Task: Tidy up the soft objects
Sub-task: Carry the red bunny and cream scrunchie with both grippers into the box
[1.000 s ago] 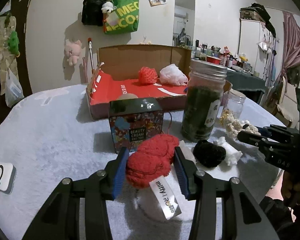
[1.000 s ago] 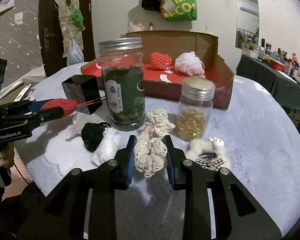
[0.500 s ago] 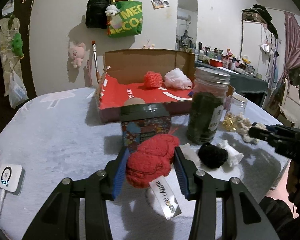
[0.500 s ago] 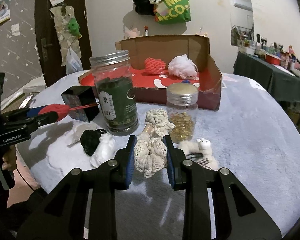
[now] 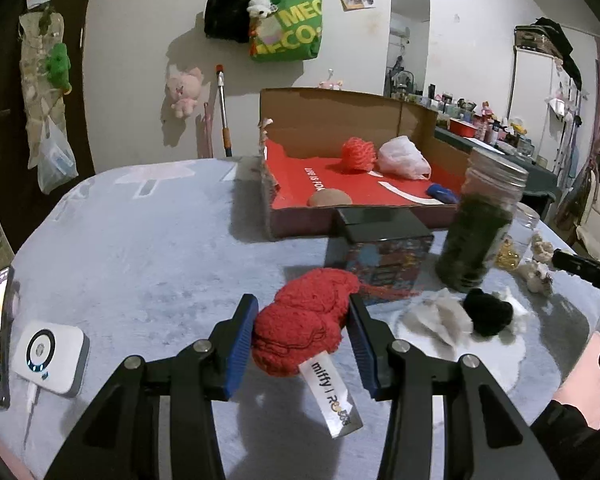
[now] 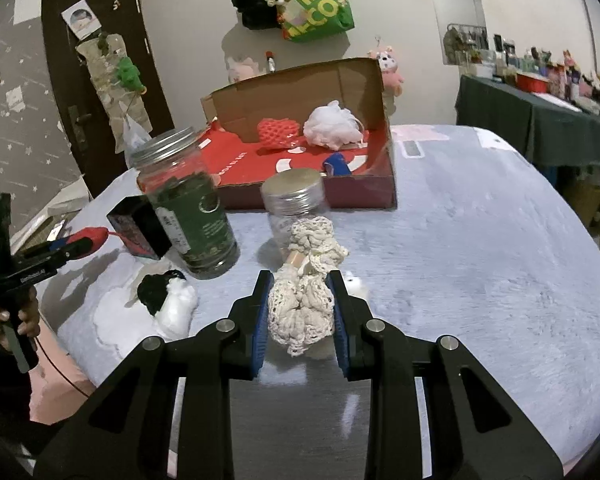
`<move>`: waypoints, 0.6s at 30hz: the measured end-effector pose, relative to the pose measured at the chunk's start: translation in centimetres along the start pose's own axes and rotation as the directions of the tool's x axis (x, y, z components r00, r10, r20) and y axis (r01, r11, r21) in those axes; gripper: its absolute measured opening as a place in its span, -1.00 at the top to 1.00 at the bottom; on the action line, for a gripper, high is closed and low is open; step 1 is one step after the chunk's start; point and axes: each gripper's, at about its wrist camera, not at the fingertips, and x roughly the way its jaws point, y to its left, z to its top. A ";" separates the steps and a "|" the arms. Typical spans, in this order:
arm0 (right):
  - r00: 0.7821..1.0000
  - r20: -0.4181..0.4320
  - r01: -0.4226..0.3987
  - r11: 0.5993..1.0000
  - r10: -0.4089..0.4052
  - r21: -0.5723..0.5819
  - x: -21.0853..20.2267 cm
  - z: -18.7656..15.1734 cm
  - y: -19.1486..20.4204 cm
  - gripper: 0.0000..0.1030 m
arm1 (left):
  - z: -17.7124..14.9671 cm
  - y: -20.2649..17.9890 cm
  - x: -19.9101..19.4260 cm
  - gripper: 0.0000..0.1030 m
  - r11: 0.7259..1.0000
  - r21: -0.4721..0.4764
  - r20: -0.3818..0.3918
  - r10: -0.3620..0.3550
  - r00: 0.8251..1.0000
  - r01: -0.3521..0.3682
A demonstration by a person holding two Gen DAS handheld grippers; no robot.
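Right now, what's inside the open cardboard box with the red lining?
The cardboard box holds a red mesh ball, a white mesh pouf, a blue item and a tan rounded thing. Its near wall hides whatever lies low behind it.

The worktop (image 6: pixel 480 240) wears a fuzzy, matt grey cloth. The red yarn bundle (image 5: pixel 304 320) looks woolly and rough, with a smooth paper tag (image 5: pixel 334 394). The cream lace bundle (image 6: pixel 302 308) is open crochet. Both jars (image 6: pixel 188 208) are clear and glossy with ribbed metal lids; the box (image 6: pixel 296 92) is plain matt cardboard.
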 end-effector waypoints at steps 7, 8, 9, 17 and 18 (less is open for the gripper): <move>0.998 -0.025 -0.057 0.998 0.058 0.036 0.0 1.0 -2.8 0.50 | 1.1 1.5 1.4 0.08 0.998 0.049 -0.009 -0.039 0.999 0.039; 0.998 -0.029 -0.061 0.997 0.062 0.036 0.1 1.2 -3.2 0.50 | 1.3 1.8 1.8 0.08 0.998 0.051 -0.014 -0.044 0.999 0.044; 0.997 -0.033 -0.072 0.997 0.073 0.039 0.2 1.4 -3.6 0.50 | 1.5 2.0 2.0 0.08 0.997 0.052 -0.019 -0.050 0.999 0.051; 0.988 -0.081 -0.129 0.991 0.131 0.035 1.9 3.4 -5.5 0.50 | 3.6 3.6 3.6 0.08 0.989 0.059 -0.027 -0.133 0.991 0.134; 0.988 -0.085 -0.129 0.991 0.131 0.032 2.1 3.6 -5.6 0.50 | 3.9 3.6 3.7 0.08 0.988 0.065 -0.026 -0.136 0.990 0.138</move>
